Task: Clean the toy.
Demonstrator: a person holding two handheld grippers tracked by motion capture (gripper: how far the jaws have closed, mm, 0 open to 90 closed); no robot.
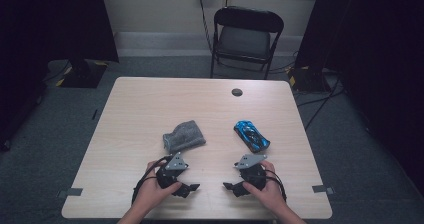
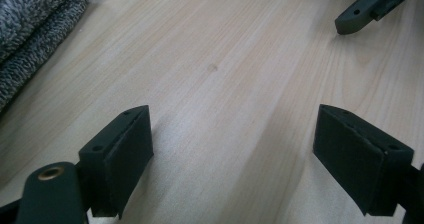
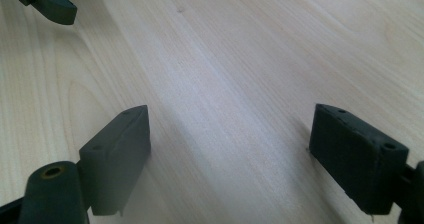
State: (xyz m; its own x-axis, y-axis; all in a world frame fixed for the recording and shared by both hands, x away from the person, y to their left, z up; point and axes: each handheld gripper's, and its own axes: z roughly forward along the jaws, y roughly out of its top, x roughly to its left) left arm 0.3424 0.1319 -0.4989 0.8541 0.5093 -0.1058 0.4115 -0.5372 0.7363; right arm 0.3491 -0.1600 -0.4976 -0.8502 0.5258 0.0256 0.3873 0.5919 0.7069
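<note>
**Both grippers parked low, cloth and car waiting just ahead**

Nearest the lens: two hands at the near edge of the bench (image 1: 150, 99), left gripper (image 1: 186, 189) and right gripper (image 1: 231, 188) pointing inward at each other, both with jaws spread wide and nothing between them.

Just beyond the left gripper, a folded grey cloth (image 1: 183, 136) — soft and light by the look of it, floppy once lifted; probably best pinched at a folded edge, through all layers. Beyond the right gripper, a small blue toy car (image 1: 251, 135), lying at a slant — likely hard, glossy, a bit slippery, and liable to roll; better gripped across its narrow sides.

From the left gripper view, looped weave of the cloth (image 2: 35, 29) up close, plus the other gripper's jaw tip. From the high view, whole layout, car included. From the right gripper view, bare wood grain between the jaws.
</note>
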